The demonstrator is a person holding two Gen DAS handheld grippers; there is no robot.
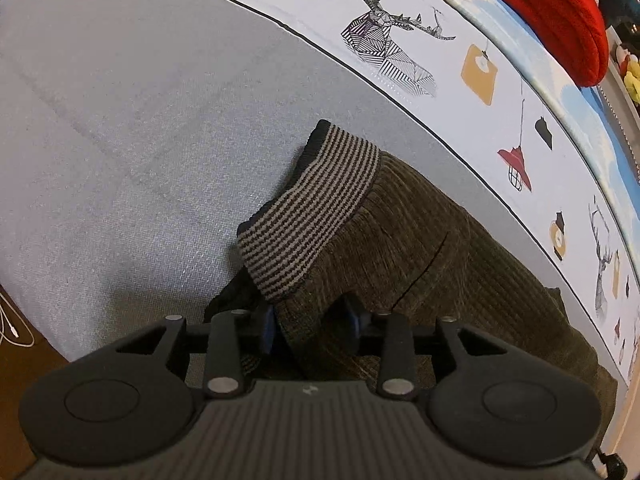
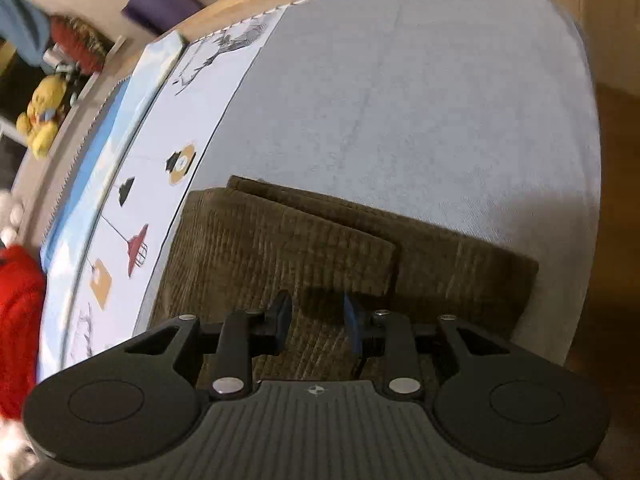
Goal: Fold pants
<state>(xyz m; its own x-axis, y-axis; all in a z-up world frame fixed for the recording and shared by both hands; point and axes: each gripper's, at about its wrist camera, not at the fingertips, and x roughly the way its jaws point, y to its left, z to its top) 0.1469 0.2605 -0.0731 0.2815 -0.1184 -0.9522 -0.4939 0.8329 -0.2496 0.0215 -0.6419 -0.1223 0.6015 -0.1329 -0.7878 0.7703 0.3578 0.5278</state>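
Note:
Olive-brown corduroy pants lie on a grey bed sheet. Their striped knit waistband is lifted and folded over. My left gripper has pants fabric between its blue pads, just below the waistband; the jaws stand partly apart around the bunched cloth. In the right wrist view the pants lie folded in flat layers with a leg end to the right. My right gripper hovers over the cloth with its jaws apart and nothing between them.
A white printed strip with deer and lamp drawings runs along the far side of the sheet. A red cushion and a yellow plush toy lie beyond it. Brown floor borders the bed; a white cable lies there.

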